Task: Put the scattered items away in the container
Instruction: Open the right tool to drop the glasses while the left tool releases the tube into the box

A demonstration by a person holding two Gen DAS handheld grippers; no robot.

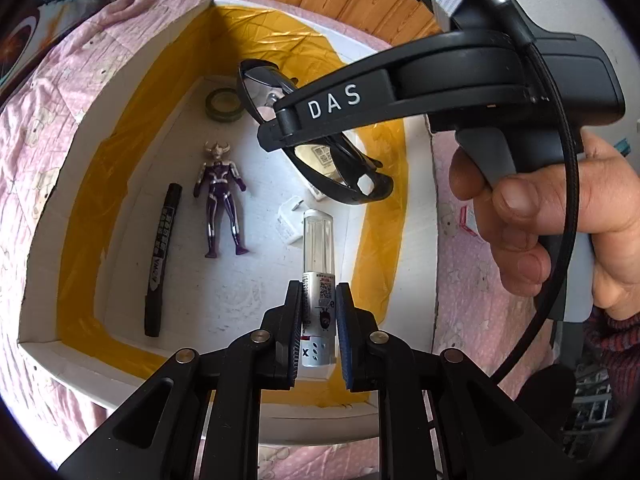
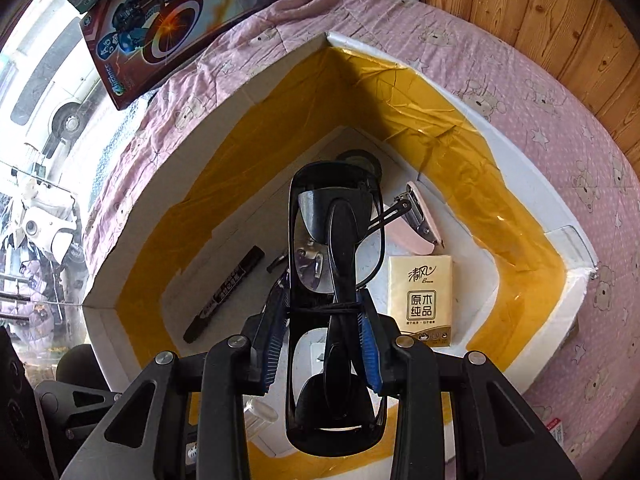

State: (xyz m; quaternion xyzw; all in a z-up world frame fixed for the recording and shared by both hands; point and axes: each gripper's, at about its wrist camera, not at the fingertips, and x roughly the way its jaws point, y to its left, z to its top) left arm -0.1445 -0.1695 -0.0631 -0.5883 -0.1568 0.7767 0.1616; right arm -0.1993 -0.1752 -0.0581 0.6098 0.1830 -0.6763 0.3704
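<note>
Left wrist view
- Left tool (image 1: 318, 304): closed narrowly around a clear-capped white tube (image 1: 318, 264), gripped at the printed label and held above the container floor, cap end forward
- Container (image 1: 120, 120): white foam box lined with yellow tape, set on a pink bedsheet (image 1: 48, 128)
- Contents seen on its floor: roll of green tape (image 1: 225, 103) at the far end; purple-and-silver figure (image 1: 221, 200) in the middle; black marker (image 1: 162, 256) just beside the figure; white plug adapter (image 1: 290, 222) near the tube's cap
- Right tool (image 1: 316, 136): seen from the side, gripped in a hand (image 1: 560, 232), carrying black glasses (image 1: 320, 140) over the box

Right wrist view
- Right tool (image 2: 322, 320): clamped on the folded glasses at their middle, lenses lengthwise along the fingers, held over the box interior
- Further contents: yellow tissue pack (image 2: 422, 300) and a pink clipper-like item (image 2: 420, 216) to the right; the marker to the left; a dark round object beyond the glasses, too hidden to name
- Boxed toy pack (image 2: 160, 24) lies on the bedsheet outside the container

Step in hand, judged: both carried items are over the box and the placing is under way. For the next move, each is to be lowered to a bare patch of floor and the fingers parted; the tube is likely to roll once freed
</note>
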